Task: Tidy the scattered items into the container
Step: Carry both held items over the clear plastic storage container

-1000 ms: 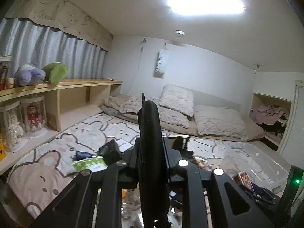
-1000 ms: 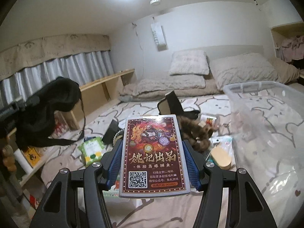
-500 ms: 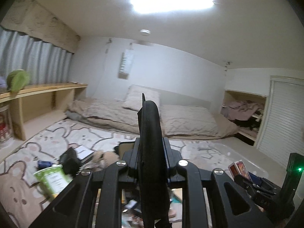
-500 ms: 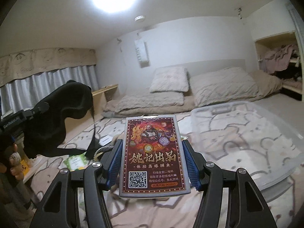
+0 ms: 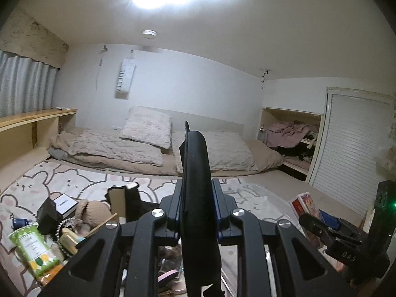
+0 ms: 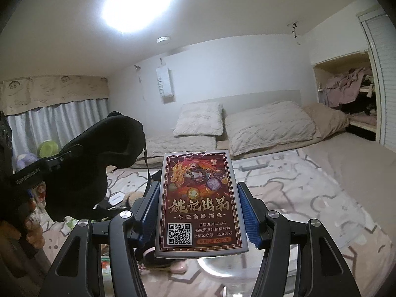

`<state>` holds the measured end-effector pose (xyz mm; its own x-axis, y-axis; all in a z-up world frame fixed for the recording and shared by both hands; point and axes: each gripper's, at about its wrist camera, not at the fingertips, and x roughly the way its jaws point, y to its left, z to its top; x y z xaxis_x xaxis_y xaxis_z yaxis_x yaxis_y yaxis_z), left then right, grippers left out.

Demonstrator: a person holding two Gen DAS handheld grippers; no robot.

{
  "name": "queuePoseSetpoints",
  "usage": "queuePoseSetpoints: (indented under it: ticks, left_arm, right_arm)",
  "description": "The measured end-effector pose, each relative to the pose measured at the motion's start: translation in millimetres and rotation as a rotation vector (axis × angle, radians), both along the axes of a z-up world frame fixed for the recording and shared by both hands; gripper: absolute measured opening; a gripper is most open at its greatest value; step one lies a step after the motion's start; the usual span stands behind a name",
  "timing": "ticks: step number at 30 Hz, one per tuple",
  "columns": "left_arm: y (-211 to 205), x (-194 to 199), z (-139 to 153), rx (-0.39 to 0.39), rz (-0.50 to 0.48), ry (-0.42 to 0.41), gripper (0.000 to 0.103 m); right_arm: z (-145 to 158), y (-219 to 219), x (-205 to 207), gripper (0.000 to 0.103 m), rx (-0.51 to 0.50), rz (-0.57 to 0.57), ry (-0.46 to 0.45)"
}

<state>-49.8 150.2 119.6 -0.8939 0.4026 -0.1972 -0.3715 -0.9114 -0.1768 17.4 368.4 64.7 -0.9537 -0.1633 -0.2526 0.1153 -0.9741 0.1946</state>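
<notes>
**Ana:** Bedroom floor, bear-print mat, clutter heaped at the left, and both hands are up in the air. Left gripper is pinched tight on a black eye mask, strap dangling.

**Ben:** Right gripper is clamped across a card box, 2 blue pads squeezing its long sides. Clear bin sits just ahead and to the right, mouth open.

**Ana:** My call: carry each one over the rim before letting go, box first, kept level so it lands flat.

**Ben:** That mask strap could snag on the rim, so I'd lift it well clear and drop it in the middle.

**Ana:** Plenty of room inside, the bin looks nearly bare. Tight spot is between the 2 grippers, which are close together.

**Ben:** Plush toy, green pack and white box wait on the mat.
</notes>
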Motion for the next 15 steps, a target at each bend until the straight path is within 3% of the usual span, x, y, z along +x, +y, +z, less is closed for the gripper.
queuePoseSetpoints:
  ticks: [15]
  left_arm:
    - [89,-6,11,-0.022,-0.201,0.015,0.020]
  right_arm:
    - [2,59,-7,0.061,0.006,-0.111,-0.021]
